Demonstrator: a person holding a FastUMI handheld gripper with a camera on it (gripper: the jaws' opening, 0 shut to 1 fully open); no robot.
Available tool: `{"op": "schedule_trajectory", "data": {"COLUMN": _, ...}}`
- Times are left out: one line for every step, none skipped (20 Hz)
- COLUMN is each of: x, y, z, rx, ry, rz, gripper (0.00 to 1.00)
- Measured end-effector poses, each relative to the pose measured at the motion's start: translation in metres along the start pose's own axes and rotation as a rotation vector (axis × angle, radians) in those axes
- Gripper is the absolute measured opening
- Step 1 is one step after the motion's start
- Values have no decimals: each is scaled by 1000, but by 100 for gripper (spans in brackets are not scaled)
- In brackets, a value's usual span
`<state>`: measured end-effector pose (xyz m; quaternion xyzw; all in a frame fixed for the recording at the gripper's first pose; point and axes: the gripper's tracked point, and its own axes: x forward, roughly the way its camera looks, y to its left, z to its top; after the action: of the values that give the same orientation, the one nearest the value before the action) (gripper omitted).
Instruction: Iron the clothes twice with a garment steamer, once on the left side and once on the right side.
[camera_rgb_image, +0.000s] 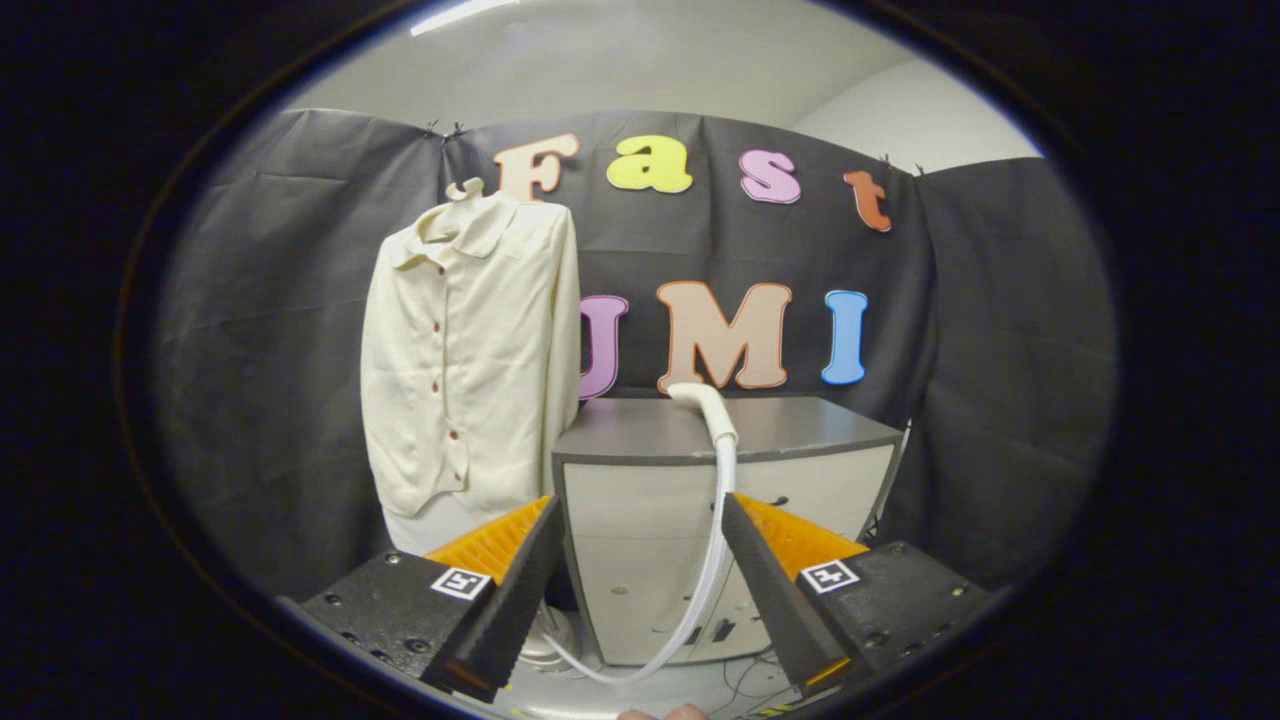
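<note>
A cream button-up shirt (470, 360) hangs on a hanger in front of the black cloth wall, beyond my left finger. The white garment steamer head (705, 405) lies on top of a grey cabinet (800, 425), straight ahead and beyond my fingers. Its white hose (718, 540) drops down the cabinet front and loops to the floor between my fingers. My gripper (640, 515) stands open, well short of the steamer, with nothing held between its fingers.
The cabinet stands just right of the shirt, its front face (640, 560) close ahead. A round white base (550, 640) sits on the floor below the shirt. Thin cables (745, 680) lie on the floor by the cabinet foot.
</note>
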<state>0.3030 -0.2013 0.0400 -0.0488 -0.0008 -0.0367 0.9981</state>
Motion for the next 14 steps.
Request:
{"op": "schedule_trajectory", "data": {"x": 15, "y": -9, "z": -2, "rx": -4, "ry": 6, "rz": 0, "gripper": 97}}
{"op": "schedule_trajectory", "data": {"x": 30, "y": -15, "z": -3, "rx": 1, "ry": 11, "rz": 4, "gripper": 97}}
{"op": "schedule_trajectory", "data": {"x": 45, "y": -21, "z": -4, "rx": 10, "ry": 14, "rz": 6, "gripper": 97}}
{"op": "schedule_trajectory", "data": {"x": 60, "y": -27, "z": -3, "rx": 14, "ry": 13, "rz": 7, "gripper": 97}}
{"op": "schedule_trajectory", "data": {"x": 75, "y": -34, "z": -2, "rx": 12, "ry": 13, "rz": 7, "gripper": 97}}
{"op": "schedule_trajectory", "data": {"x": 91, "y": -39, "z": 0, "rx": 6, "ry": 12, "rz": 3, "gripper": 97}}
{"op": "schedule_trajectory", "data": {"x": 106, "y": -45, "z": 0, "rx": 1, "ry": 13, "rz": 1, "gripper": 97}}
{"op": "schedule_trajectory", "data": {"x": 120, "y": -50, "z": 1, "rx": 0, "ry": 21, "rz": -2, "gripper": 97}}
{"op": "schedule_trajectory", "data": {"x": 135, "y": -54, "z": 2, "rx": 3, "ry": 23, "rz": -4, "gripper": 97}}
{"op": "schedule_trajectory", "data": {"x": 149, "y": -58, "z": 5, "rx": 7, "ry": 26, "rz": -3, "gripper": 97}}
{"op": "schedule_trajectory", "data": {"x": 164, "y": -63, "z": 6, "rx": 12, "ry": 31, "rz": -8, "gripper": 97}}
{"op": "schedule_trajectory", "data": {"x": 179, "y": -68, "z": 7, "rx": 18, "ry": 38, "rz": -12, "gripper": 97}}
{"op": "schedule_trajectory", "data": {"x": 193, "y": -73, "z": 6, "rx": 24, "ry": 51, "rz": -19, "gripper": 97}}
{"op": "schedule_trajectory", "data": {"x": 208, "y": -77, "z": 7, "rx": 32, "ry": 65, "rz": -24, "gripper": 97}}
